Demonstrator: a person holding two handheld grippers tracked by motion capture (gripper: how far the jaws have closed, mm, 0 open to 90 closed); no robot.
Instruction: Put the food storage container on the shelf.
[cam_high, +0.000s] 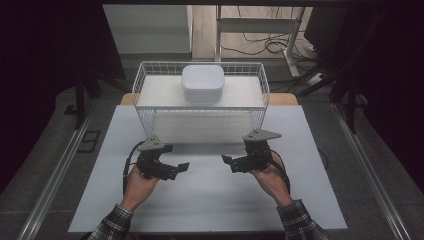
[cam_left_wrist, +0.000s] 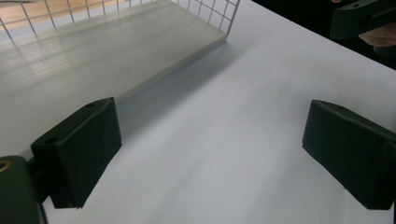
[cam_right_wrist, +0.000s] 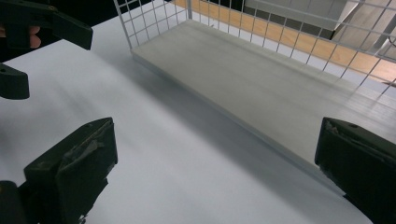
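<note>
On the white counter (cam_high: 210, 200) stands a wire rack (cam_high: 200, 92) bearing a white box (cam_high: 202, 82) on top; left gripper (cam_high: 172, 169) and right gripper (cam_high: 235, 162), jaws spread and empty, should probably approach it level, together.

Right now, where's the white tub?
In the high view the white tub sits on top of the wire rack, about centred on its upper shelf at the far side of the table, beyond both open grippers.
</note>
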